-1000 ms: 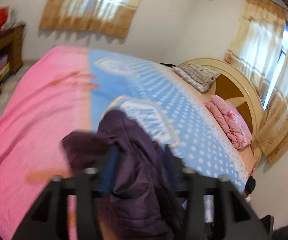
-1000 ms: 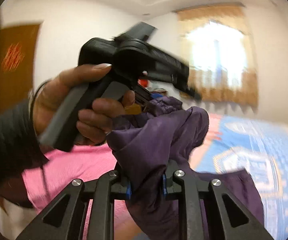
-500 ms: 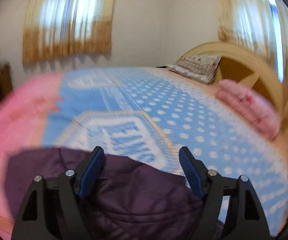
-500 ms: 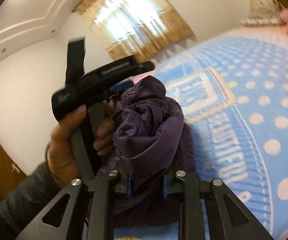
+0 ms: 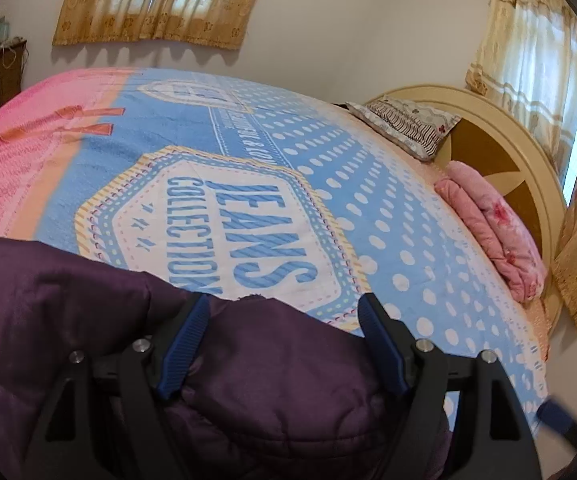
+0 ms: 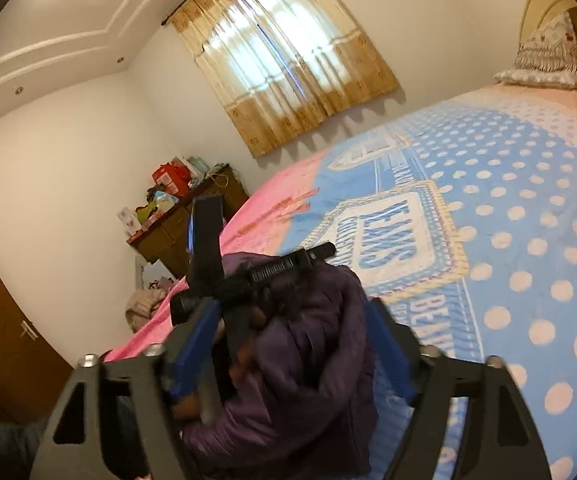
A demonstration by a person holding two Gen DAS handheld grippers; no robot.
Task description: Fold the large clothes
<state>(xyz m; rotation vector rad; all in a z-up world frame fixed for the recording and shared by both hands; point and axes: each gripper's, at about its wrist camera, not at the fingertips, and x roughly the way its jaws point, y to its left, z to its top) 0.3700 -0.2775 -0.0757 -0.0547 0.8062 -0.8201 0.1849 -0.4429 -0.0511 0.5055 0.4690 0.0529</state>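
Purple quilted fabric of the jacket [image 5: 272, 392] lies bunched on the bed [image 5: 388, 216], directly under and between the jaws of the left gripper [image 5: 282, 344], which stand wide apart with their blue pads clear of the cloth on either side. More of the jacket spreads to the left of those jaws, over the pink part of the bedspread [image 5: 12, 168]. Ahead of the jaws the blue spotted cover shows a badge reading JEANS COLLECTION [image 5: 244, 232], and far ahead to the right a patterned pillow [image 5: 408, 124] and a folded pink quilt [image 5: 492, 228] rest against the cream headboard [image 5: 528, 152]. In the right wrist view the right gripper [image 6: 288, 344] has just been opening its jaws; they stand wide, with the heaped jacket [image 6: 312, 360] between them and its fabric not pinched by either pad. Just ahead of the right jaws, to the left, a hand [image 6: 248, 344] holds the other gripper's black handle against the jacket, though blur hides the detail. Farther off to the left, a wooden cabinet [image 6: 184, 228] carries assorted boxes.
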